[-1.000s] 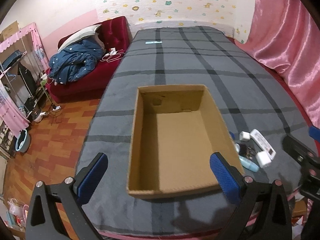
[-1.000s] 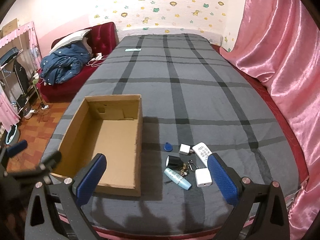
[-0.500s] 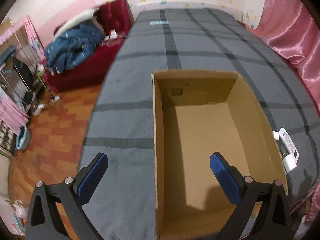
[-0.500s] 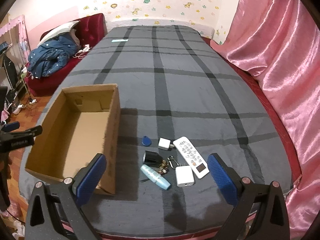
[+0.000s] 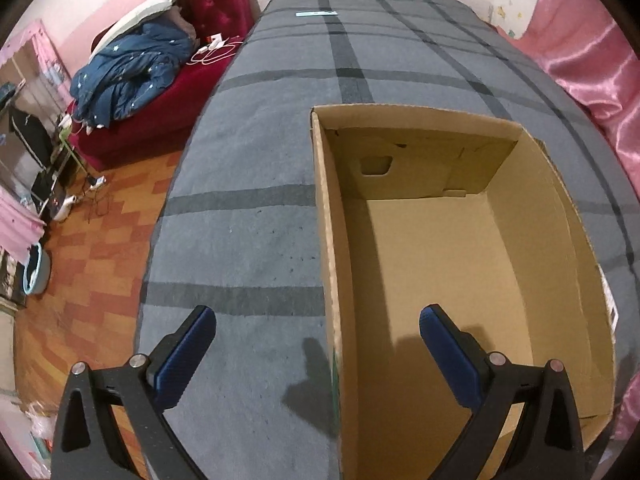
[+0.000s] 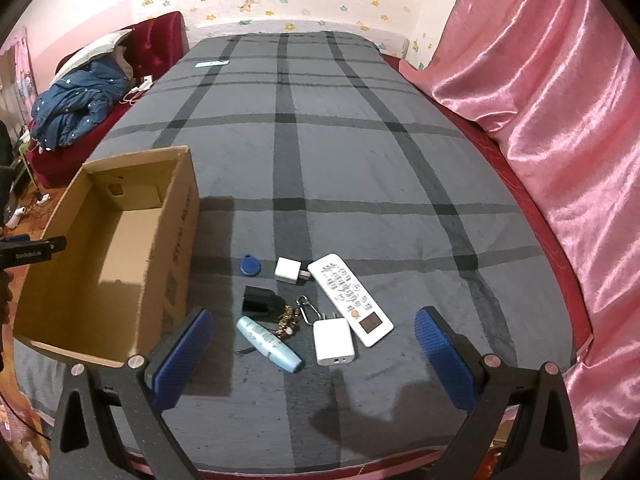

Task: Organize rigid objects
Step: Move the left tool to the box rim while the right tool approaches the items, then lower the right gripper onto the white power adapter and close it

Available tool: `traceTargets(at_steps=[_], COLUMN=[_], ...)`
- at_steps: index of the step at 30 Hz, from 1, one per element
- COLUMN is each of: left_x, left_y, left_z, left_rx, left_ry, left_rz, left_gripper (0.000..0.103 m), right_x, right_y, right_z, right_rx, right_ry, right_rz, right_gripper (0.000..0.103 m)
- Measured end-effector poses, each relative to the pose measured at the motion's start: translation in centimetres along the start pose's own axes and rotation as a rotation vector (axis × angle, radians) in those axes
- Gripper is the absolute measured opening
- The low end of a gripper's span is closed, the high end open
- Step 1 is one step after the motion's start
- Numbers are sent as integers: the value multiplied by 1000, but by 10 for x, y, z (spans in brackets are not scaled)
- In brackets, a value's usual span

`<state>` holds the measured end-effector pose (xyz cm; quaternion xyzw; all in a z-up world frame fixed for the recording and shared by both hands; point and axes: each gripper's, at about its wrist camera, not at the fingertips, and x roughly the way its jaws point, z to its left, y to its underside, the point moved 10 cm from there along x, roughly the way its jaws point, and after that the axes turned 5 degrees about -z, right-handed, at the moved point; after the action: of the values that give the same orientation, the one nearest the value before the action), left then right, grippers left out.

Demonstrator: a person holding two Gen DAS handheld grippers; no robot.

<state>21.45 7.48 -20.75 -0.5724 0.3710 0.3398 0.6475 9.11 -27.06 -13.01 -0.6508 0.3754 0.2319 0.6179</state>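
An open cardboard box [image 5: 460, 264] fills the right half of the left wrist view, plain brown inside with nothing in it and a small cut-out handle hole in its far wall. It stands on a bed [image 5: 256, 240] covered in grey blanket with darker grey stripes. The left hand-held gripper [image 5: 318, 330] hangs over the box's left wall with its blue-padded fingers spread wide, one outside the box and one over its interior, gripping nothing.

In the right wrist view the same box [image 6: 120, 248] sits at the left of the frame. Just right of it, lower centre, a cluster of small items lies on the blanket: a white remote control [image 6: 350, 298] with a small orange-brown screen, a white charger block [image 6: 334, 342] touching the remote's near end, a smaller white plug adapter [image 6: 289, 271], a round blue key fob [image 6: 250, 266], a black adapter [image 6: 259, 299], a bunch of keys [image 6: 289, 320] and a pale blue tube [image 6: 268, 344] lying slantwise. The right hand-held gripper [image 6: 314, 330] hovers above this cluster, fingers fully apart and empty.
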Motion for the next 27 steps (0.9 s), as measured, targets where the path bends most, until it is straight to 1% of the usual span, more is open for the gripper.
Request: traceTargets(at_steps=[3, 4, 5, 6, 9, 10, 11, 12, 13, 15, 16, 17, 20, 27], left_x=[7, 9, 12, 15, 22, 23, 25, 27, 28, 29, 29, 29, 30, 32], left_y=[2, 2, 3, 4, 8, 8, 10, 11, 12, 11, 11, 11, 12, 13], left_z=[-2, -3, -4, -4, -4, -4, -3, -4, -6, -8, -10, -12, -13, -12], left_rx=[11, 10, 9, 6, 10, 9, 5, 2, 3, 23, 30, 37, 52, 47], left_ry=[4, 9, 9, 11, 13, 14, 14, 28, 41, 50, 58, 65, 54, 59], left_rz=[19, 21, 30, 41, 64, 62, 69, 76, 76, 76, 75, 75, 79, 80], left_gripper=[101, 96, 87, 82, 59, 44, 33, 31, 27, 24, 19, 18, 18, 18], right_x=[6, 8, 10, 12, 16, 17, 20, 23, 26, 34, 38, 42, 59, 99], right_y=[4, 5, 6, 7, 10, 11, 13, 15, 17, 22, 24, 26, 35, 51], right_z=[-3, -3, -4, -5, -8, -8, -9, -9, -10, -12, -14, -14, -15, -19], right_rx=[3, 3, 3, 4, -1, -5, -10, -13, -12, -10, -14, -20, -48, -57], right_ry=[3, 0, -3, -4, -4, -7, -13, -20, -25, -40, -44, -50, -70, -114], right_rz=[16, 20, 25, 28, 40, 47, 57, 71, 83, 108, 119, 127, 166, 238], right_gripper=[103, 103, 103, 103, 103, 103, 103, 103, 103, 103, 103, 103, 103, 103])
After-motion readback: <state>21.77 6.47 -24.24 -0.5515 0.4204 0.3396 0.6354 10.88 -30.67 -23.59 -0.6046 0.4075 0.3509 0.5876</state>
